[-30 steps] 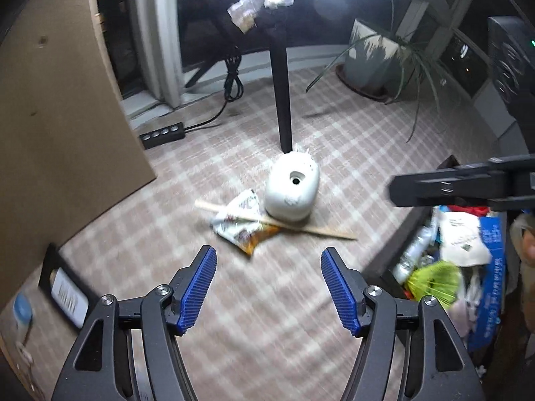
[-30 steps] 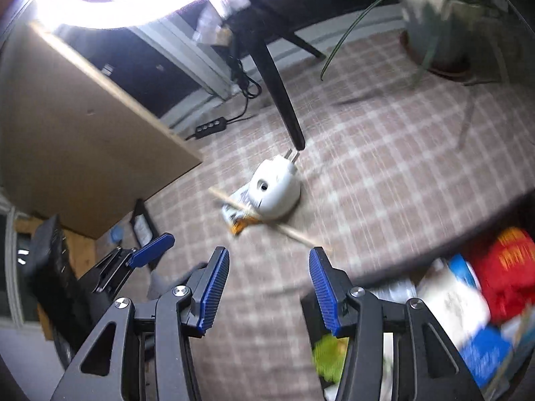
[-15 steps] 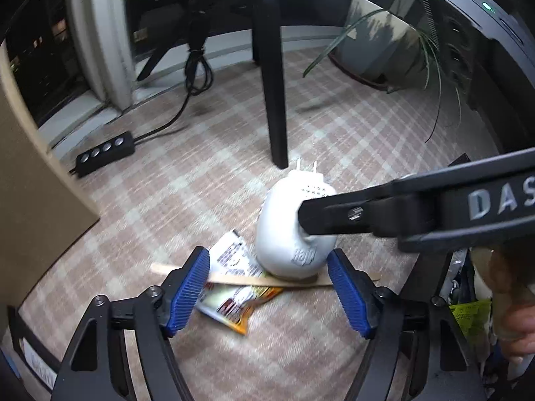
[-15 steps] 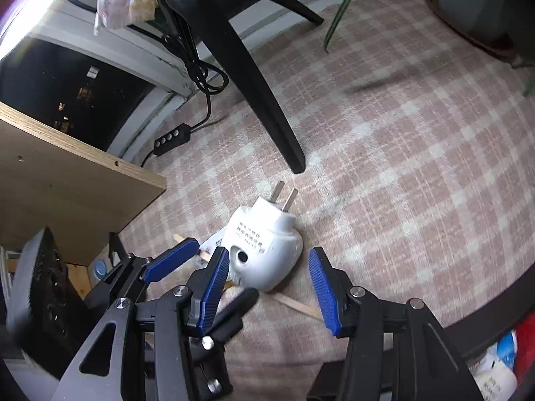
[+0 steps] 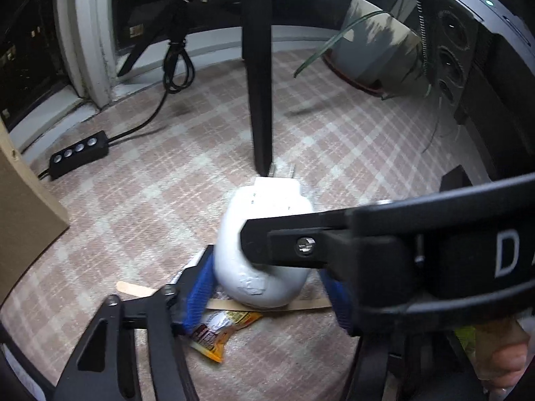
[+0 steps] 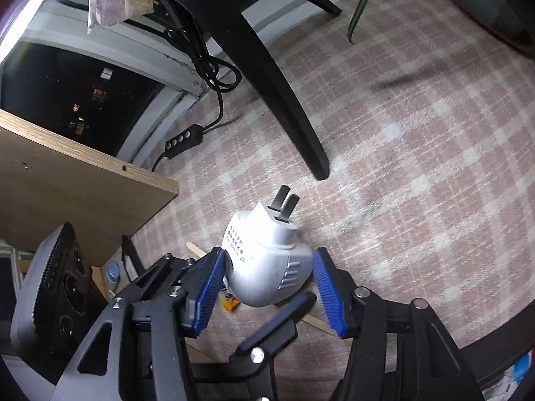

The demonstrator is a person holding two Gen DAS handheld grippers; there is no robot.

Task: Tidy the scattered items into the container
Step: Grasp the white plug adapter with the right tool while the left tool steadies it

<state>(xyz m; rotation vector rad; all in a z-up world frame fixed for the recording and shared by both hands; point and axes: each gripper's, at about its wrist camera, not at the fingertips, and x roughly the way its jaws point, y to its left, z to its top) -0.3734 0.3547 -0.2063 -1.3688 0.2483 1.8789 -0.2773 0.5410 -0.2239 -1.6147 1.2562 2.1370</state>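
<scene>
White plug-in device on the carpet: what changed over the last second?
Both grippers dropped in from farther back and now straddle the white plug-in device: left gripper closing, right gripper opening slightly. Neither visibly clamps it yet. The device, wooden stick and snack wrapper haven't moved.

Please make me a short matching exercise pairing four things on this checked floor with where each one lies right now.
Things:
1. white plug-in device
2. wooden stick
3. snack packet
4. black power strip

Places:
A. off by the window frame, with its cable trailing away
B. flat on the floor, running under the white body
C. between blue pads, prongs pointing toward the black furniture leg
D. crumpled on the floor beneath the stick

Pairs: 1-C, 2-B, 3-D, 4-A
</scene>
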